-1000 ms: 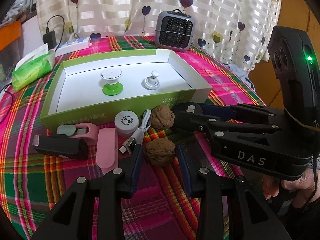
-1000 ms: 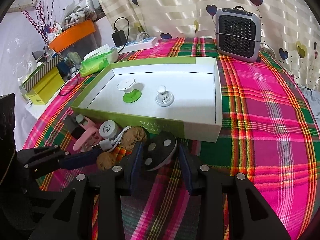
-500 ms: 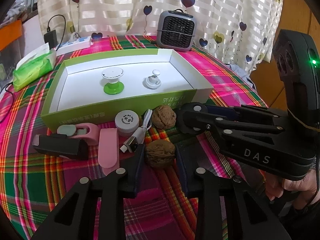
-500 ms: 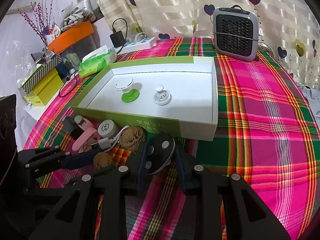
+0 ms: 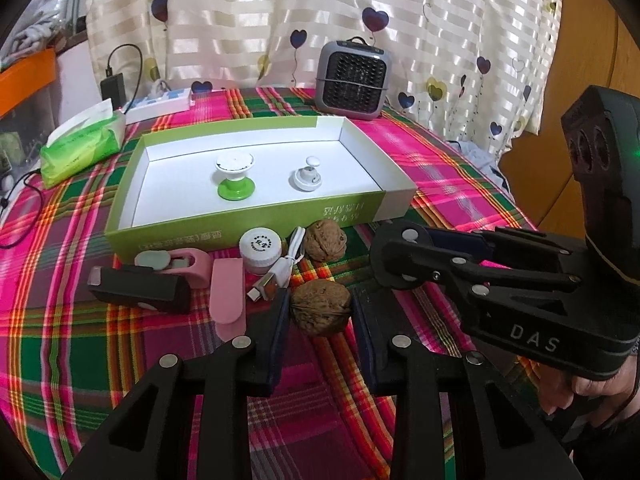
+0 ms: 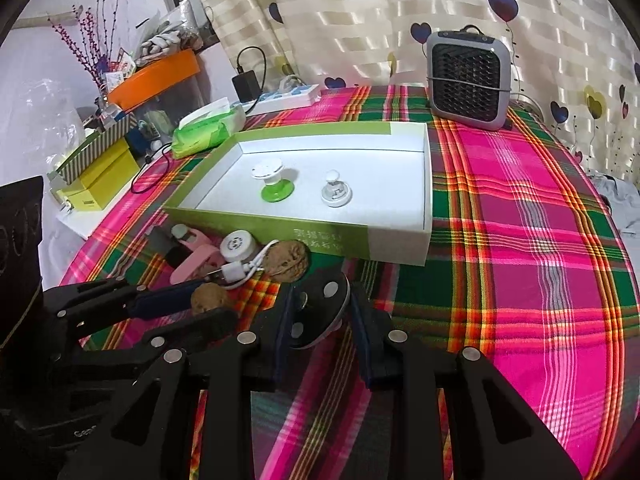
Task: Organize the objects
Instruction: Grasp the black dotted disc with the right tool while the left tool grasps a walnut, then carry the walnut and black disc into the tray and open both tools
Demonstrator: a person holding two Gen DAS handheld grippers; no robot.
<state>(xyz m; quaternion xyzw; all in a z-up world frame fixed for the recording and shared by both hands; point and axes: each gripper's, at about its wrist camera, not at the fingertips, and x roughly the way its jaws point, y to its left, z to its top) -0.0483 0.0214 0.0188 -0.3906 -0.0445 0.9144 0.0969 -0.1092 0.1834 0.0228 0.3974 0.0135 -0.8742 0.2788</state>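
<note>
Since the earlier frames both pairs of jaws have been closing: the left gripper (image 5: 320, 316) now pinches the near walnut (image 5: 321, 306) at lower centre of its view, and the right gripper (image 6: 322, 314) clamps the black disc (image 6: 320, 312), tilted on edge, at lower centre of its own. The green tray (image 5: 360, 210) lies straight ahead of both, towards the upper middle of each view. The right gripper looks closer to the tray's front wall, so its disc likely goes in first, lifted over that wall.

A home: heart-print curtain (image 5: 360, 20), plaid tablecloth (image 6: 520, 240), small heater (image 6: 468, 80).
</note>
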